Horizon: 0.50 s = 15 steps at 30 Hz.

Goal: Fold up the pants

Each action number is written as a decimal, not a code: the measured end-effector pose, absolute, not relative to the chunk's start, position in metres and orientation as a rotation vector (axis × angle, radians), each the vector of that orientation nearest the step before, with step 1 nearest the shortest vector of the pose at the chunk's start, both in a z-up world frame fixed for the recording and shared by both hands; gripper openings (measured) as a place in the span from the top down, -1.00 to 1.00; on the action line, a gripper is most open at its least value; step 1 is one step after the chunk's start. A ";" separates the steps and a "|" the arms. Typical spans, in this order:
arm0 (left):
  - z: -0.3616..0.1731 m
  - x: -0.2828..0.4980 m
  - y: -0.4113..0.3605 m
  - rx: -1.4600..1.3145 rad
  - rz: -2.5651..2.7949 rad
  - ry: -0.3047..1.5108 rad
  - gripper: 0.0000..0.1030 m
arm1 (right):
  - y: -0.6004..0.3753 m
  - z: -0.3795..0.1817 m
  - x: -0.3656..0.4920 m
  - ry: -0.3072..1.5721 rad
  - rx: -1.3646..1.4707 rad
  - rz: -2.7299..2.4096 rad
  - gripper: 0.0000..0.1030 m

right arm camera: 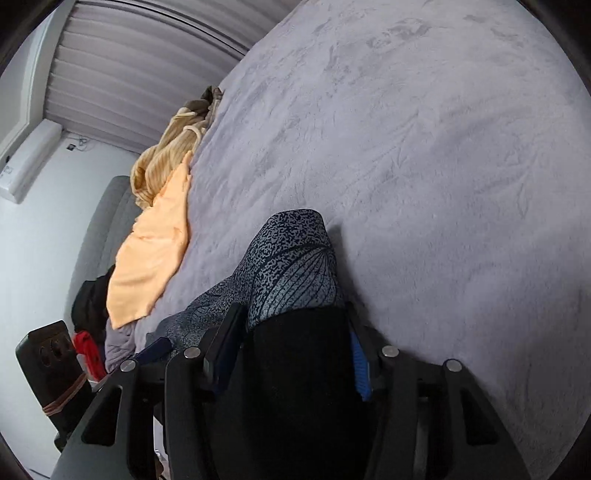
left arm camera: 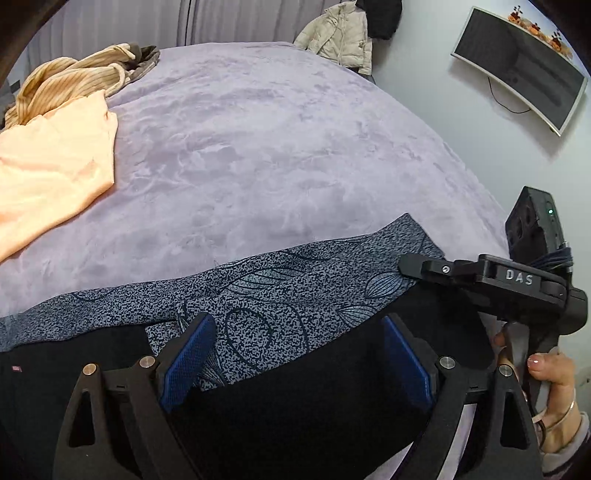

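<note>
Black fabric fills the gap between my left fingers (left arm camera: 295, 354), whose blue pads stand wide apart and press on nothing; that hand is released. Just past them lie the pants (left arm camera: 280, 295), a grey speckled cloth with dark leaf outlines and a black inner side, spread in a band across the near edge of the bed (left arm camera: 277, 147).

My right fingers (right arm camera: 291, 354) straddle a bunched, folded part of the same pants (right arm camera: 295, 266). Black cloth sits between both pads, but whether they pinch it or merely bracket it I cannot tell. From the left view, my right hand (left arm camera: 554, 391) grips its tool's handle at the pants' right end.

Farther out, on the bed's far left side, an orange cloth (left arm camera: 55, 166) lies against a striped tan garment (left arm camera: 70, 81). A pale jacket (left arm camera: 340, 33) hangs beyond the bed, and a monitor (left arm camera: 521, 66) is on the wall.
</note>
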<state>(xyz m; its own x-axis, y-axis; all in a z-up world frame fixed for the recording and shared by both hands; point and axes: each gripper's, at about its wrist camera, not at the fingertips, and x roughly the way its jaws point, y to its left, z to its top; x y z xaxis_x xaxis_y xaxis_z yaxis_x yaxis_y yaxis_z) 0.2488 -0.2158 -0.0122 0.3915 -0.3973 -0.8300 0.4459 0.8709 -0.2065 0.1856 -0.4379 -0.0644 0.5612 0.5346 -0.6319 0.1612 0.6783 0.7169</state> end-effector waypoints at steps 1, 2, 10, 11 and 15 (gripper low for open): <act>-0.017 0.249 -0.215 0.061 -0.533 1.039 -0.77 | -0.438 -0.060 0.183 0.962 0.824 0.266 -0.07; -0.023 0.248 -0.213 0.076 -0.530 1.044 -0.77 | -0.435 -0.055 0.180 0.948 0.814 0.287 -0.05; -0.047 0.229 -0.203 0.199 -0.473 0.987 -0.83 | -0.414 -0.053 0.173 0.956 0.413 0.070 -0.33; -0.044 0.227 -0.198 0.192 -0.472 0.985 -0.83 | -0.412 -0.048 0.169 0.952 0.412 0.044 -0.36; -0.033 0.217 -0.158 0.140 -0.464 0.980 -0.83 | -0.414 -0.008 0.139 0.869 0.365 -0.094 -0.37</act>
<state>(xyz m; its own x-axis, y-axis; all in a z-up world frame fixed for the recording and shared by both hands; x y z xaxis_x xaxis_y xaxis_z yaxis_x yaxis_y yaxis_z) 0.2175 -0.1584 -0.0329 0.4685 -0.3144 -0.8256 0.4388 0.8939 -0.0914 0.1387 -0.4139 -0.0084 0.6461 0.0663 -0.7604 0.2279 0.9340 0.2751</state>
